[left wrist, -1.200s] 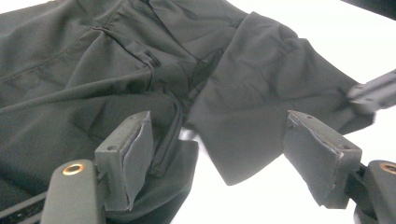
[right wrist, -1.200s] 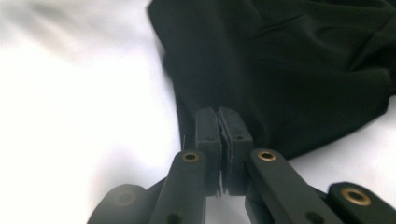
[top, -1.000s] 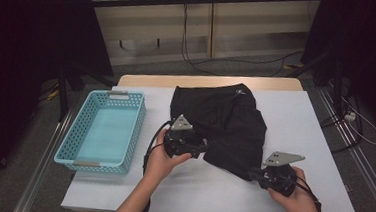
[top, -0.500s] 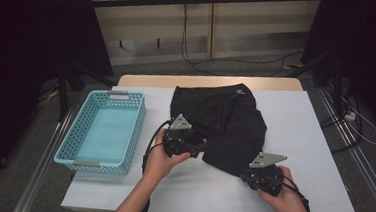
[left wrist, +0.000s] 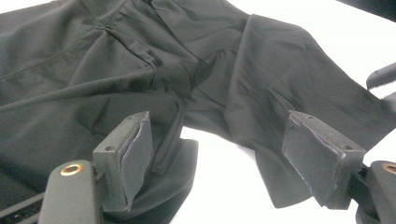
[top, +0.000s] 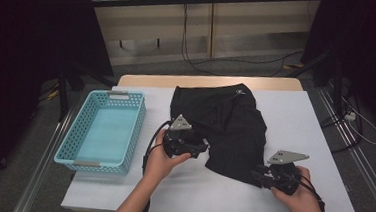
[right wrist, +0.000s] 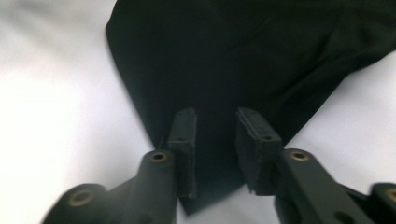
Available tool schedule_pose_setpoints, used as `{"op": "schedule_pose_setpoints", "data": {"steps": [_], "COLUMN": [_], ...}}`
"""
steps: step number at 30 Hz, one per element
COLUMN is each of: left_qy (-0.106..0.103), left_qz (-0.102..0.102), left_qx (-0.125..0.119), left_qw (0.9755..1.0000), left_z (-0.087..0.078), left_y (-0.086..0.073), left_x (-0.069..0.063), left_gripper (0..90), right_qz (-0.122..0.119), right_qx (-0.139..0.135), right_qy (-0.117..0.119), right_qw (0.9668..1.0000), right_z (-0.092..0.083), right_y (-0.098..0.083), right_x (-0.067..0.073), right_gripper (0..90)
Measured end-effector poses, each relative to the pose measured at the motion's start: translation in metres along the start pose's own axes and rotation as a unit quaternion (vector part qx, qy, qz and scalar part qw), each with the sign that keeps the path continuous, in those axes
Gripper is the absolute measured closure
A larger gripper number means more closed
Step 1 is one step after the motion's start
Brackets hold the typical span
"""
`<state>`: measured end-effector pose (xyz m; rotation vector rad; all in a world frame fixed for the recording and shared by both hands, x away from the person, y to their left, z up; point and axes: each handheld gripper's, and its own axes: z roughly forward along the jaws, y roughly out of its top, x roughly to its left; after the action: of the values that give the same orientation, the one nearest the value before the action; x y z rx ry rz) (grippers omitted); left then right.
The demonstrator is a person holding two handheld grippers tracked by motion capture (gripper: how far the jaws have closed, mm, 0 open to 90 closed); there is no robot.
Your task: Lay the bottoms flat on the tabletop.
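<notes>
Blue basket (top: pixel 103 130) sits left of the black garment (top: pixel 224 128), mid-table on the white cloth (top: pixel 295 118). Your left gripper (top: pixel 199 148) rests at its left edge, jaws wide. Right gripper (top: pixel 257 174), near hem between its pads, jaws just opening, narrow.

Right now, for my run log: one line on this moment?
garment: black shorts, crumpled on table | left gripper: open at edge | right gripper: jaws just opened, astride corner | basket: empty

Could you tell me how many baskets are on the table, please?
1. A light blue basket sits on the table's left side, left of the black garment. More may be out of frame.
</notes>
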<state>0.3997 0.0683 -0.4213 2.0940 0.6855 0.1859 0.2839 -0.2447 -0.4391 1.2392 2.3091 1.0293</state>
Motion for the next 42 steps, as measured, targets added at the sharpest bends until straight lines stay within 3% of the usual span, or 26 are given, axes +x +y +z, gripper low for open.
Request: {"op": "schedule_pose_setpoints", "data": {"steps": [2, 7, 9, 13, 16, 19, 31, 39, 42], "left_qy": [0.008, -0.001, -0.002, -0.002, -0.002, -0.002, -0.003, -0.004, -0.005], "left_qz": [0.001, 0.002, 0.004, 0.004, 0.003, 0.009, 0.011, 0.012, 0.010], "left_qx": [-0.001, 0.004, 0.003, 0.001, 0.000, 0.003, 0.006, 0.010, 0.009], "left_qw": [1.0000, 1.0000, 1.0000, 1.0000, 1.0000, 1.0000, 0.9999, 0.9999, 0.9999], "left_z": [0.001, 0.000, 0.000, 0.000, 0.000, 0.000, -0.003, -0.001, 0.000], "left_y": [0.000, -0.002, -0.002, -0.002, -0.002, -0.001, -0.001, -0.002, -0.003], "left_x": [-0.001, 0.000, 0.000, 0.000, 0.001, 0.000, 0.003, 0.002, 0.002], "left_gripper": [24.4, 24.3, 24.2, 23.6, 21.8, 20.7, 18.2, 18.2, 18.2], "right_qz": [0.003, 0.020, 0.034, 0.038, 0.036, 0.048, 0.078, 0.071, 0.073], "right_qx": [-0.006, -0.001, 0.009, 0.018, 0.025, 0.023, 0.004, 0.010, 0.005], "right_qy": [-0.011, -0.085, -0.088, -0.077, -0.061, -0.048, -0.056, -0.089, -0.091], "right_qw": [0.9999, 0.9962, 0.9955, 0.9961, 0.9972, 0.9974, 0.9954, 0.9934, 0.9932], "right_z": [0.002, 0.016, 0.020, 0.023, 0.022, 0.020, -0.010, -0.012, -0.012], "right_y": [0.002, 0.009, 0.008, 0.005, 0.004, 0.003, -0.012, -0.014, -0.013], "right_x": [-0.001, -0.013, -0.017, -0.019, -0.021, -0.024, -0.048, -0.055, -0.057], "right_gripper": [64.3, 62.7, 65.3, 71.7, 89.5, 90.0, 90.0, 90.0, 89.9]}}
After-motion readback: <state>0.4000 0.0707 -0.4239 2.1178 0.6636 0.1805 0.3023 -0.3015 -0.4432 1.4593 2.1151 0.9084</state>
